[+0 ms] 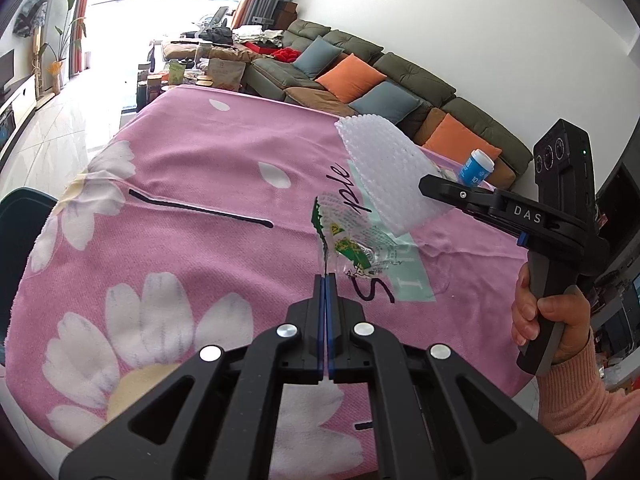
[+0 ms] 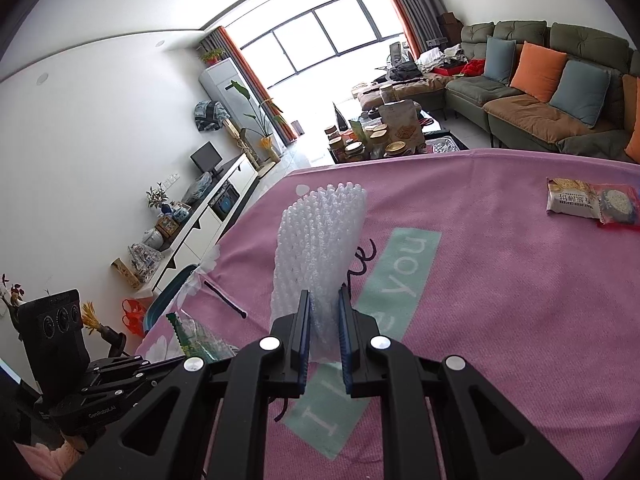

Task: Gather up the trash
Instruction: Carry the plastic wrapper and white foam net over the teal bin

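Pink floral blanket (image 1: 192, 184) covers the work surface; green sofa (image 1: 400, 68) stands behind it. Right gripper (image 2: 325, 300): jaws narrowed onto the white bubble wrap sheet (image 2: 320, 240), held above the blanket. Left gripper (image 1: 326, 280): jaws fully closed, pinching the clear plastic wrapper (image 1: 352, 240). Two snack packets (image 2: 592, 202) lie farther away on the blanket.

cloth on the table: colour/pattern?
Pink tablecloth, white daisies; clearest in left wrist view.
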